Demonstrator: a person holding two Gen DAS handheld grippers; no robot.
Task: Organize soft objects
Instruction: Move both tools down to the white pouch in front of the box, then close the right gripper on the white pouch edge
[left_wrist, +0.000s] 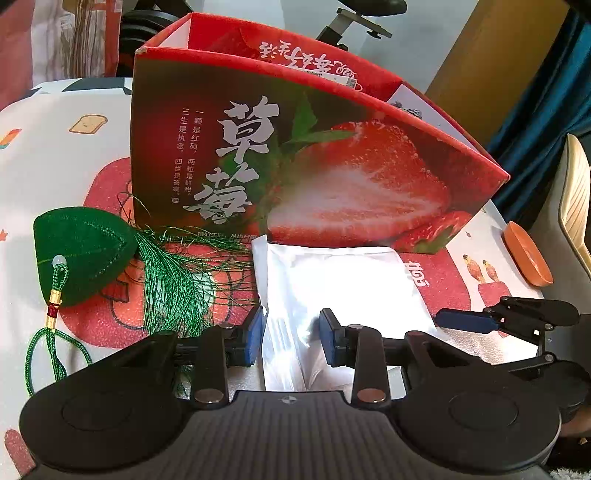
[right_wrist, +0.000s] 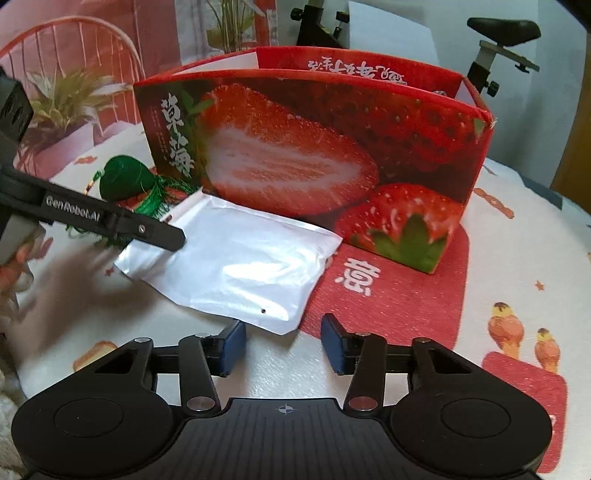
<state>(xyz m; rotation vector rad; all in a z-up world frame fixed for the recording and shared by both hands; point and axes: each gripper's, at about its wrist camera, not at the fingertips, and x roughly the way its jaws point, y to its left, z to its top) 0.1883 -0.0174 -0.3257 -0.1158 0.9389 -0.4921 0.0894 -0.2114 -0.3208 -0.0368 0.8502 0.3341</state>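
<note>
The table (right_wrist: 517, 229), under a white cloth printed with red strawberry patches and small birds, filled both views, with an exercise bike blurred in the upper background. The red strawberry box (left_wrist: 295, 158) stood open-topped across the middle of each frame, its tall printed wall facing the cameras.

In front of it, touching its base in the left wrist view, lay the silvery pouch (right_wrist: 236, 258), flat and slightly puffed at the centre. It looked light, limp and slick, likely to buckle or slide if pinched mid-panel; the flat sealed edges seemed the surer place to grip.

At centre left of the left wrist view sat the green sachet (left_wrist: 83, 254), a stuffed cloth piece with loose tassel threads fanned toward the pouch and a cord loop trailing to the lower left. It looked soft and squashable, best taken by its body, since the threads could snag.

The left gripper (left_wrist: 291, 338) was released, its jaws apart on either side of the pouch's near edge. The right gripper (right_wrist: 283, 343) was also released, just short of the pouch's near corner, holding nothing
</note>
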